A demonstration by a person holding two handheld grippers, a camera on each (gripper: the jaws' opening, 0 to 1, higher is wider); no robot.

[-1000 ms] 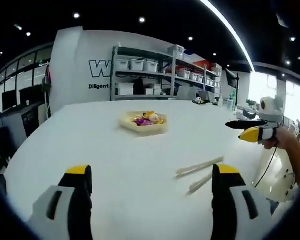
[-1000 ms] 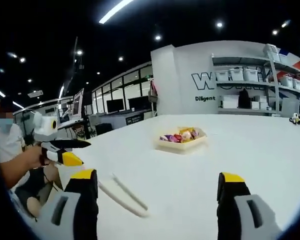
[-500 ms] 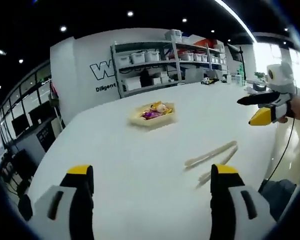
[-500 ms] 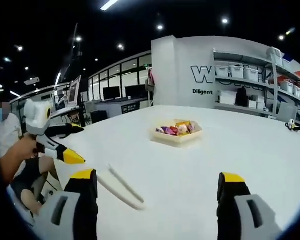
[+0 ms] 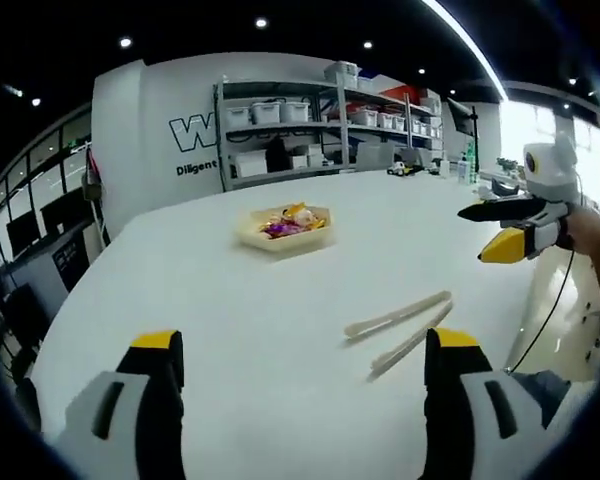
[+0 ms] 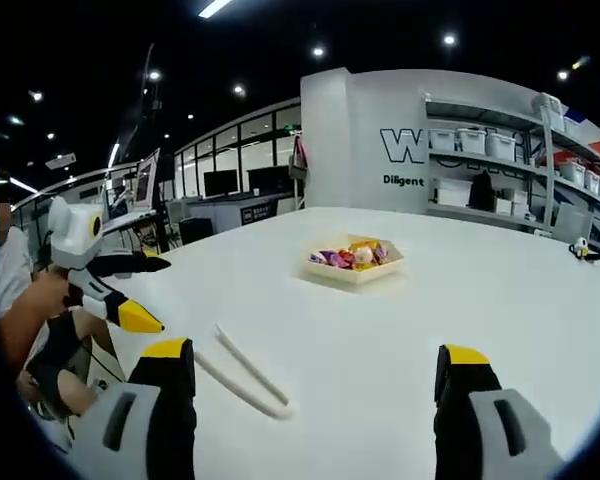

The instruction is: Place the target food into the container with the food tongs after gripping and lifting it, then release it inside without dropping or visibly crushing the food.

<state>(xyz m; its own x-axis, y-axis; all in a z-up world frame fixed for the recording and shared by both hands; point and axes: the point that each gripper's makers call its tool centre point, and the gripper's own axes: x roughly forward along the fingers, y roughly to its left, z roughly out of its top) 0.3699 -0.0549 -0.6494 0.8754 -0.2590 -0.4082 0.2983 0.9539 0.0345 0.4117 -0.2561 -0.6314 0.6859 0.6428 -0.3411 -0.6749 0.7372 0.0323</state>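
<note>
Both claws hover over the white worktop (image 5: 230,320), nothing held. Left claw (image 5: 298,345) spread wide, empty; right claw (image 6: 315,360) likewise gaping w/ nothing between the jaws. Food tongs (image 5: 398,326) lie flat on the worktop, near the right claw's side, prob. left there for an easy pick-up. Tray (image 6: 352,270) of mixed colourful food (image 6: 352,256) sits further back, mid-worktop, well apart from the tongs. Can't tell which piece is the target, or where it's meant to go. Grabbing the tongs looks like the first job.
</note>
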